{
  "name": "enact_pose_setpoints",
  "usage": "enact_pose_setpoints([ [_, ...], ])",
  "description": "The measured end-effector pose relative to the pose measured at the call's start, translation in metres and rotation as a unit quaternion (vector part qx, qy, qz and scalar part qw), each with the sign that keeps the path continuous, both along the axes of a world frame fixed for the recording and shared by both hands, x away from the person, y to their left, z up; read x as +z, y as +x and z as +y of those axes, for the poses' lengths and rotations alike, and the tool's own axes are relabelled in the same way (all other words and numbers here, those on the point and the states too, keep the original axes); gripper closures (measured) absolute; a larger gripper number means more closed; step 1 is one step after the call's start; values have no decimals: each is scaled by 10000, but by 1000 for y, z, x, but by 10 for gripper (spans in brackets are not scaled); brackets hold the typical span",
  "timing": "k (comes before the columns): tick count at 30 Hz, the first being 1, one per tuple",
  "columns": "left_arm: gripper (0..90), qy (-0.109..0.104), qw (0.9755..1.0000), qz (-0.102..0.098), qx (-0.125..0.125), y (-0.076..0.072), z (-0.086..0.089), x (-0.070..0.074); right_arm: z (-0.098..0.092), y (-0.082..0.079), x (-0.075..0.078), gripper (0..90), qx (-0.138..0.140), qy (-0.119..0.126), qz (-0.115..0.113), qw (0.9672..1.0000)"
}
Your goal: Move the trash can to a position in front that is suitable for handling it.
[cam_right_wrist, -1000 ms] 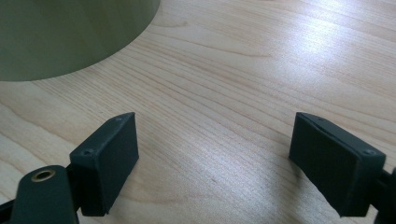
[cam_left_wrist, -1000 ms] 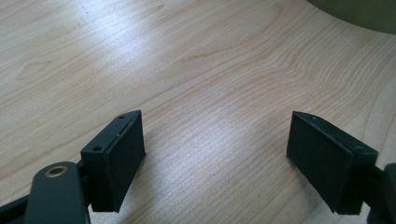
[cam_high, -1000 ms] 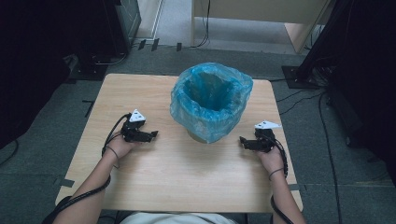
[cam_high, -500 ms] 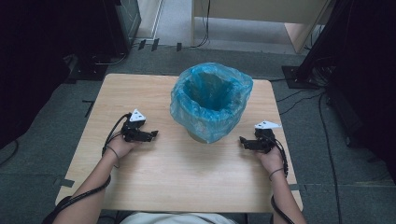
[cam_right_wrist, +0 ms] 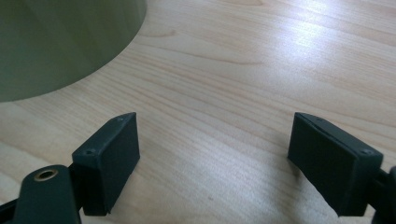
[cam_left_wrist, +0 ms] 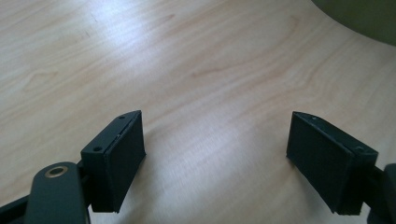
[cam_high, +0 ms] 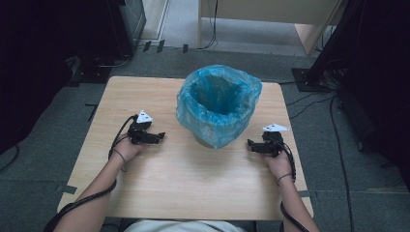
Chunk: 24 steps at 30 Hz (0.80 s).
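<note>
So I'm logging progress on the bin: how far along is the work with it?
Done: the blue bag lines the bin, its edge folded over the rim. In hand: nothing; the left gripper and right gripper rest open on the table either side. Left: any handling of the bag, untouched so far.

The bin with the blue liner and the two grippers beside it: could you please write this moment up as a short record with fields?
Surface: wooden table
Central item: bin lined with a blue plastic bag, bag mouth open and folded over the rim
Bin contents: cannot tell
Left gripper: low over the table to the left of the bin, pointing toward it, fingers open, holding nothing
Right gripper: low over the table to the right of the bin, pointing toward it, fingers open, holding nothing
Contact with bin: none, both grippers apart from it
</note>
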<state>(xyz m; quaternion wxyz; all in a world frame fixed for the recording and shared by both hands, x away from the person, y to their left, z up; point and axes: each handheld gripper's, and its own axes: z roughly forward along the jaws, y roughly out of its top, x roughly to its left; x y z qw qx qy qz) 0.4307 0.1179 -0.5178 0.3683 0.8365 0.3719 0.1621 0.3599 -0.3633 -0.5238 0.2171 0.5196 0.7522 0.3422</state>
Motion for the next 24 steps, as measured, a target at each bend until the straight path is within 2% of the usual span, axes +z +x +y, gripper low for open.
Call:
enact_pose_setpoints([
  [8,186,-4,10000,9,-54,7,-4,0,3,8,1,169,-24,28,47,10000],
  [10,186,12,9999,66,-127,10,-4,1,3,9,5,246,75,150,214,9996],
  [13,187,128,9995,260,-139,14,-7,6,2,12,11,253,76,487,394,9980],
  [16,187,-162,9984,550,-12,19,-10,8,1,17,17,254,72,819,575,9950],
  [17,186,-223,9981,580,13,20,-11,9,0,20,19,254,78,901,602,9941],
  [19,186,-315,9974,653,54,22,-14,10,1,24,23,251,45,893,559,9944],
  [21,189,-403,9967,709,47,25,-16,12,2,28,27,282,134,921,484,9945],
  [24,245,-538,9955,770,90,29,-19,14,2,33,34,316,146,930,321,9950],
])
